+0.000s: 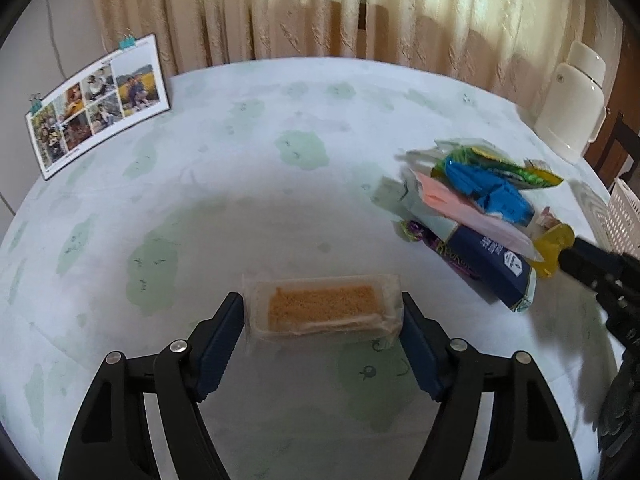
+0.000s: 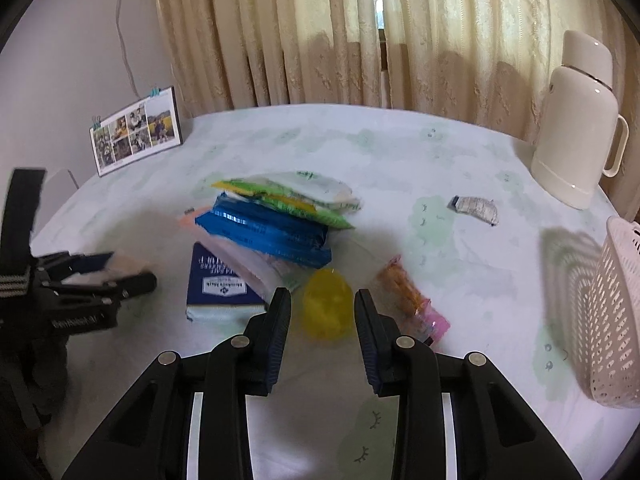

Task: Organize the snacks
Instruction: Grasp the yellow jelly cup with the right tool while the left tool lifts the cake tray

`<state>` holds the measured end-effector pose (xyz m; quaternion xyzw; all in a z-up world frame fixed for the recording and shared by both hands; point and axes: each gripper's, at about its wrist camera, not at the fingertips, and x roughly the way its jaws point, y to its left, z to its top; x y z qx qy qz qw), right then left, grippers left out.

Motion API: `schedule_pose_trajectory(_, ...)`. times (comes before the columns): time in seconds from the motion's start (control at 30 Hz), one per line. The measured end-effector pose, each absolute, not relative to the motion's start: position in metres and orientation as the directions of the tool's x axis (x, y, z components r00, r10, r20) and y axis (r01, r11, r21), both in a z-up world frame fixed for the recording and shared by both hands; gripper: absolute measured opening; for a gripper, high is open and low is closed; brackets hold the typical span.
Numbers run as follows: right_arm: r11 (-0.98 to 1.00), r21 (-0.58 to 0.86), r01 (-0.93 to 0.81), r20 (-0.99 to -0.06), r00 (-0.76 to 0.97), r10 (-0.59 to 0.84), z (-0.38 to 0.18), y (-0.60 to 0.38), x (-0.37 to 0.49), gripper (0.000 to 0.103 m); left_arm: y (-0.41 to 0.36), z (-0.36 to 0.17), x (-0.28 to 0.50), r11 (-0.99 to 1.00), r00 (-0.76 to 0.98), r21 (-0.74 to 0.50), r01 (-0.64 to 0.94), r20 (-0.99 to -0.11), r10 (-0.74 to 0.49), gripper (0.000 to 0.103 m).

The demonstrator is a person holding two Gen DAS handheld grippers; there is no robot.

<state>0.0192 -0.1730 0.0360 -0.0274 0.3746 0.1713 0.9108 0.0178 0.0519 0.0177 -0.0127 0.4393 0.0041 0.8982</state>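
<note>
A: Far left of the left wrist view?
B: Photo calendar [image 1: 100,106] with clips on top, propped at the edge of the surface [image 1: 248,128], curtains [image 1: 320,8] behind.

A: And lower centre?
B: Left hand-held gripper [image 1: 323,326], jaws either side of a clear-wrapped tray of orange-brown snack [image 1: 322,310]. Pads at the wrapper's ends, yet blurred; cannot tell whether pressing or merely flanking.

A: Further right?
B: Heap of snack packets [image 1: 472,196]: green and yellow bag on top, blue packet below, pink pack, then a dark blue box [image 1: 492,264] lowest. Small purple sweet [image 1: 412,230] beside the box.

A: Right wrist view, from the left?
B: Dark blue box just left of the right hand-held gripper [image 2: 323,312]. Jaws narrowed around a yellow rounded snack [image 2: 328,308], which fills the gap between them; contact with the pads not plainly visible. Orange snack in a clear wrapper with pink end [image 2: 412,304] lying just right of it.

A: Beyond that?
B: Small crumpled silver wrapper [image 2: 476,209] further back, cream thermos jug [image 2: 572,120] upright near the far right edge, white perforated basket [image 2: 612,320] at the right margin, well apart from the heap.
</note>
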Motion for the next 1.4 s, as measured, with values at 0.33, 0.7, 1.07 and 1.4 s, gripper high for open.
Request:
schedule_pose_trajectory(0.33, 0.936, 0.103, -0.337, -0.747, 0.595, 0.296, 0.021, -0.168, 0.041, 0.036, 0.040, 0.041, 0.003, 1.000, 0.669, -0.010, -0.008, -0.744, -0.002, 0.072)
schedule_pose_trajectory(0.7, 0.947, 0.091, -0.307, -0.730, 0.626, 0.273, 0.025, -0.167, 0.045, 0.035, 0.036, 0.068, -0.010, 1.000, 0.703, -0.011, -0.018, -0.711, 0.005, 0.072)
schedule_pose_trajectory(1.07, 0.944, 0.192, -0.268, -0.582, 0.743, 0.329, 0.072, -0.206, 0.018, 0.027, 0.021, 0.114, -0.020, 1.000, 0.766, -0.016, 0.003, -0.643, -0.012, 0.072)
schedule_pose_trajectory(1.4, 0.934, 0.275, -0.227, -0.578, 0.737, 0.349, 0.068, -0.228, 0.026, 0.029, 0.005, 0.123, -0.015, 1.000, 0.773, -0.006, 0.027, -0.634, -0.025, 0.073)
